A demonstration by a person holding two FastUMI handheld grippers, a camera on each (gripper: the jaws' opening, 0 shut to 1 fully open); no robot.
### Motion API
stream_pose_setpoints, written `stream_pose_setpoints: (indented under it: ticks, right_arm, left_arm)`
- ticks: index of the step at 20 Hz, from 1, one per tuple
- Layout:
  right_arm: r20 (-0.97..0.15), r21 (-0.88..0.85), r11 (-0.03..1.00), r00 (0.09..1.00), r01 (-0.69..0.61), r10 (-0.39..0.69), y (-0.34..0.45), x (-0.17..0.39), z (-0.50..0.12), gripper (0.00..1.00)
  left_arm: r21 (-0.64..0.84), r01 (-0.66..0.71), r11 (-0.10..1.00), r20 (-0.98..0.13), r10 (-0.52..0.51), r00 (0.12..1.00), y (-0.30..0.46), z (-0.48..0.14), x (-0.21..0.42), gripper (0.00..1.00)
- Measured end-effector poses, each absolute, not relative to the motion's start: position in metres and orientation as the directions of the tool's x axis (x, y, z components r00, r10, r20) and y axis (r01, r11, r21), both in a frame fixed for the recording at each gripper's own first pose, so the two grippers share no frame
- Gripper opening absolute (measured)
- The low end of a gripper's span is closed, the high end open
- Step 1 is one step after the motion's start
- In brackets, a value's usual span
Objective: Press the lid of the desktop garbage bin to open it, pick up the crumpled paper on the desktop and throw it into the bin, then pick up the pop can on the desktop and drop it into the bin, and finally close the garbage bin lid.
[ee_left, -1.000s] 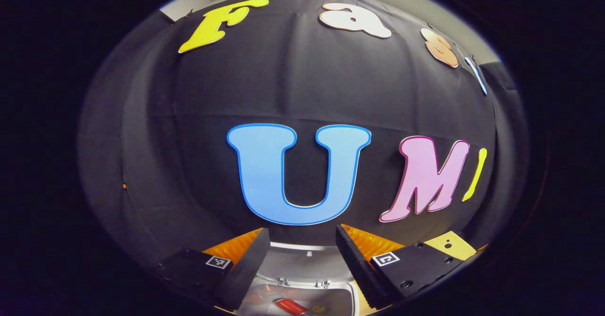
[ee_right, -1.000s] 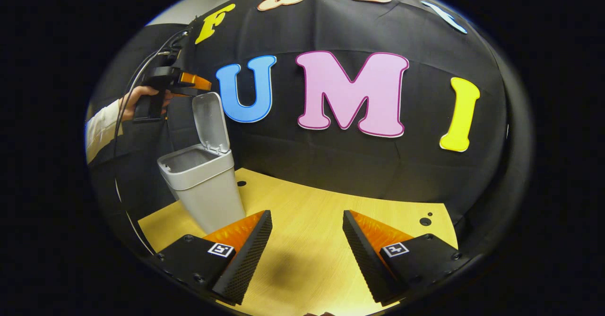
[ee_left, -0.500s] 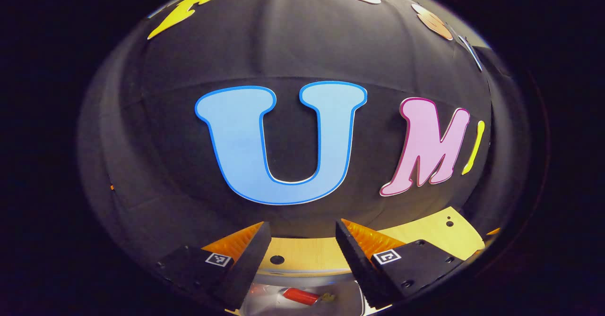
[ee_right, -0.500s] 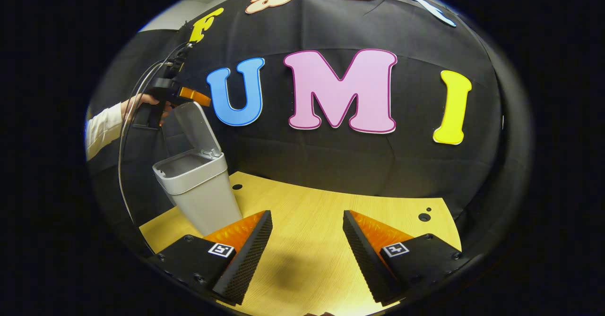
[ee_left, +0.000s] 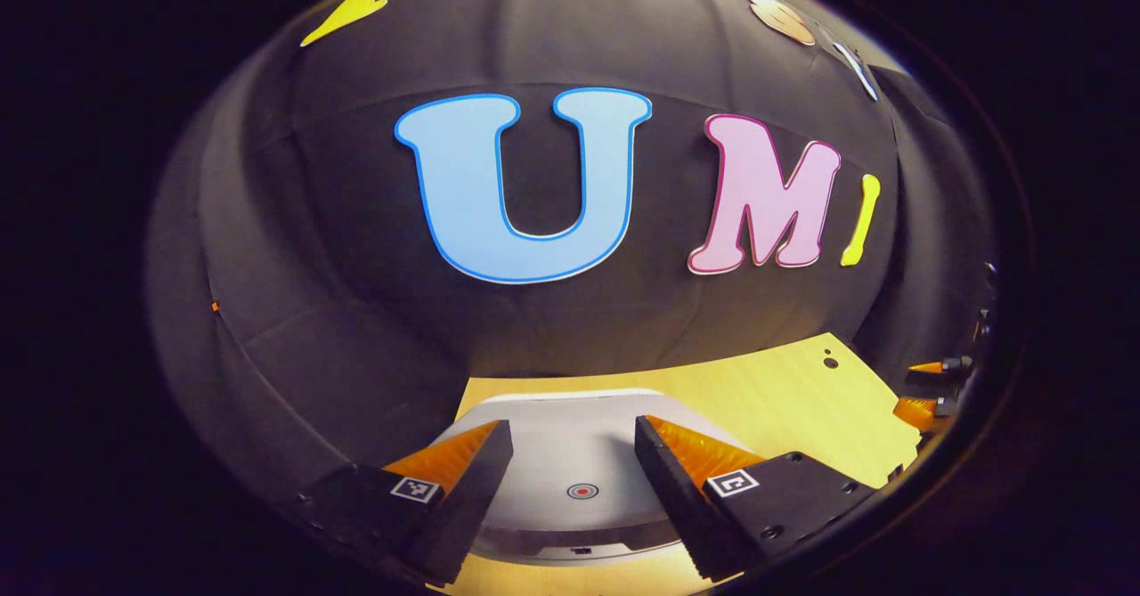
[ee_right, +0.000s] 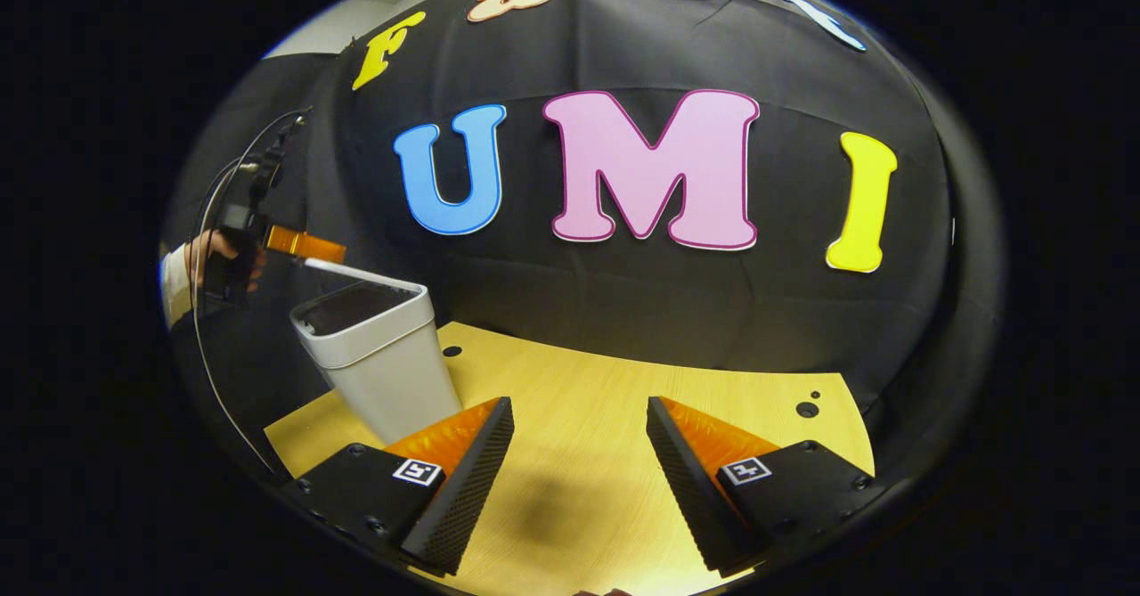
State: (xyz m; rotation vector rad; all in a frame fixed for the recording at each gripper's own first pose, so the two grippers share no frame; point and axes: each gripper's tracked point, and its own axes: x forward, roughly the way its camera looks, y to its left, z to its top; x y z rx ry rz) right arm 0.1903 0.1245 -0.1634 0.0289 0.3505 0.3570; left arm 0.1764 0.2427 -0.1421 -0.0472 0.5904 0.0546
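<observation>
The white bin (ee_right: 383, 373) stands at the table's left end. Its lid (ee_right: 361, 273) lies almost flat over the rim, with a dark gap still showing under the near side. My left gripper (ee_right: 307, 245), held by a hand (ee_right: 209, 253), sits right on top of the lid. In the left gripper view that gripper (ee_left: 571, 425) is open, and the lid (ee_left: 579, 467) with its red dot lies between the fingers just below. My right gripper (ee_right: 579, 418) hovers open over bare table with nothing between its fingers. The bin's inside is hidden.
The yellow wooden table (ee_right: 606, 382) stretches right of the bin, with small holes (ee_right: 804, 409) near its far right edge. The black cloth wall stands close behind the bin. A cable (ee_right: 209, 338) hangs from the left gripper. The right gripper (ee_left: 926, 389) peeks in at the far right.
The lid has swung down from upright to nearly flat, with the left gripper following it down. The red can inside the bin is now covered. The right gripper has stayed put.
</observation>
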Motion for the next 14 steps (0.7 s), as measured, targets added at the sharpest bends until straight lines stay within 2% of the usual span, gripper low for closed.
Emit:
stream_pose_setpoints:
  ticks: [2,10,14]
  right_arm:
    - [-0.328,0.087,0.936,0.877,-0.341,0.35,0.13,0.189,-0.163,0.97]
    - [-0.334,0.079,0.932,0.872,-0.353,0.359,0.141,0.188,-0.167,0.97]
    - [-0.339,0.106,0.93,0.867,-0.351,0.366,0.147,0.188,-0.171,0.97]
  left_arm:
    - [-0.039,-0.057,0.998,-0.57,0.024,0.822,0.238,-0.154,0.164,0.96]
    - [-0.037,-0.036,0.999,-0.651,0.003,0.759,0.231,-0.195,0.13,0.97]
    - [-0.002,-0.011,1.0,-0.647,0.007,0.762,0.23,-0.198,0.131,0.97]
